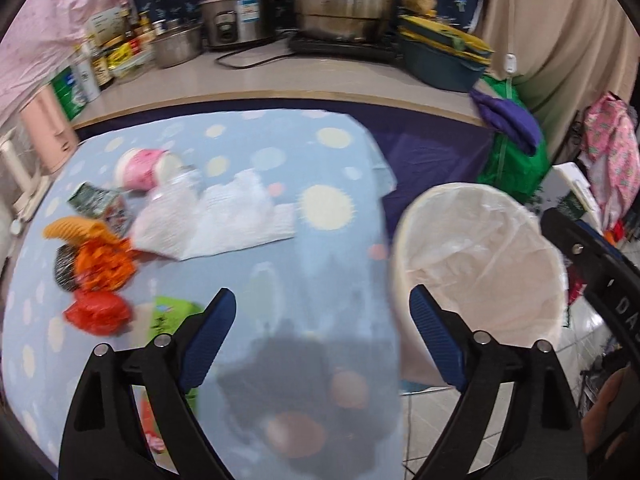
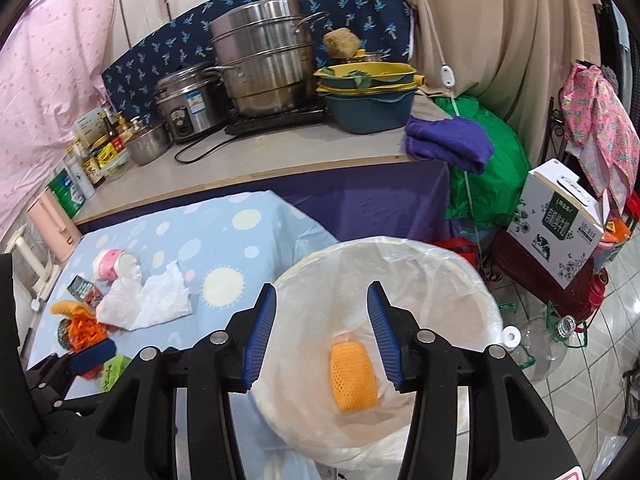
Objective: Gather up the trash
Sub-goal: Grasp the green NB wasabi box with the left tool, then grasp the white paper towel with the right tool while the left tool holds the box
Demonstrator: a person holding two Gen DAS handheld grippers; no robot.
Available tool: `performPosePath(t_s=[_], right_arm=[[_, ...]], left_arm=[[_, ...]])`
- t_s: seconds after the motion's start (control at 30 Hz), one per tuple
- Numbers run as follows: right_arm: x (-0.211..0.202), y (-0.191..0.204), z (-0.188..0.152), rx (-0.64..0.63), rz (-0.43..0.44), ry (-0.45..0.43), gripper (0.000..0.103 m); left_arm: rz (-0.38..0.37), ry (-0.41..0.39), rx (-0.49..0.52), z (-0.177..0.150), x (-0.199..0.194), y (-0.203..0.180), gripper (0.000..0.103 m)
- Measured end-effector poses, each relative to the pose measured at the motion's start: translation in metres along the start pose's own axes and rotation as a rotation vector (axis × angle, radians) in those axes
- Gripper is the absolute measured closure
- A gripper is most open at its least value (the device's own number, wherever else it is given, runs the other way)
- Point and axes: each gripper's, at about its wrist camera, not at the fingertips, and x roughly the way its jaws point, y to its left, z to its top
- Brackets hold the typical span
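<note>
Your right gripper (image 2: 322, 334) hung over the lined bin (image 2: 472, 276), jaws apart with nothing between the pads, and the yellow mesh piece (image 2: 354, 376) lay down in the bottom of the liner, below and between your blue fingers (image 2: 262, 336), clear of both. Your left gripper (image 1: 322, 340) stood spread wide over the spotted blue cloth (image 1: 280, 152), empty too, with the bin's rim (image 1: 404, 216) just beside its right finger.

The rest of the trash sat on the cloth, up and to the left of the left gripper: a white paper towel (image 1: 224, 216), a pink cup (image 1: 138, 170) on its side behind it, a small printed carton (image 1: 100, 204), an orange wrapper (image 1: 104, 266), a red wrapper (image 1: 98, 312) and a green packet (image 1: 170, 316) just beside the left finger. The left view was blurred, so finer detail was lost.
</note>
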Motion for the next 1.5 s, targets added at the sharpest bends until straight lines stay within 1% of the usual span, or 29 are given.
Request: performPosePath(t_s=[0.17, 0.37, 0.47, 0.6, 0.77, 1.0, 1.07, 1.1, 1.2, 1.23, 1.27, 1.3, 1.33, 1.37, 1.5], right_arm=[[0.008, 0.026, -0.011, -0.033, 0.038, 0.03, 0.055], [0.017, 0.055, -0.021, -0.073, 0.077, 0.063, 0.055], [0.021, 0.07, -0.028, -0.093, 0.094, 0.081, 0.055], [0.028, 0.089, -0.037, -0.121, 0.114, 0.106, 0.055], [0.034, 0.106, -0.044, -0.147, 0.135, 0.133, 0.055], [0.04, 0.121, -0.048, -0.17, 0.152, 0.151, 0.055], [0.041, 0.124, -0.05, -0.176, 0.155, 0.157, 0.055], [0.042, 0.125, -0.05, -0.18, 0.155, 0.159, 0.055], [0.046, 0.131, -0.052, -0.192, 0.159, 0.166, 0.055], [0.048, 0.133, -0.052, -0.195, 0.163, 0.169, 0.055], [0.05, 0.135, -0.052, -0.198, 0.167, 0.171, 0.055], [0.053, 0.137, -0.051, -0.201, 0.17, 0.172, 0.055], [0.055, 0.139, -0.05, -0.206, 0.172, 0.172, 0.055], [0.058, 0.141, -0.049, -0.211, 0.174, 0.172, 0.055], [0.07, 0.151, -0.042, -0.223, 0.19, 0.167, 0.055]], left_arm=[[0.079, 0.051, -0.07, -0.017, 0.004, 0.049, 0.018], [0.131, 0.107, -0.144, -0.042, 0.01, 0.095, 0.017], [0.146, 0.128, -0.166, -0.055, 0.013, 0.109, 0.017], [0.139, 0.155, -0.179, -0.071, 0.017, 0.122, 0.017], [0.106, 0.188, -0.202, -0.087, 0.022, 0.134, 0.017], [0.073, 0.208, -0.222, -0.095, 0.029, 0.143, 0.018], [0.06, 0.219, -0.23, -0.096, 0.032, 0.144, 0.025], [0.061, 0.216, -0.228, -0.096, 0.031, 0.144, 0.026], [0.046, 0.21, -0.21, -0.096, 0.029, 0.142, 0.038], [0.038, 0.211, -0.206, -0.095, 0.028, 0.142, 0.045], [0.034, 0.211, -0.201, -0.095, 0.027, 0.141, 0.049], [0.028, 0.211, -0.199, -0.094, 0.027, 0.141, 0.058], [0.024, 0.215, -0.196, -0.094, 0.026, 0.141, 0.062], [0.025, 0.217, -0.2, -0.094, 0.026, 0.141, 0.064], [0.035, 0.221, -0.213, -0.094, 0.025, 0.147, 0.065]])
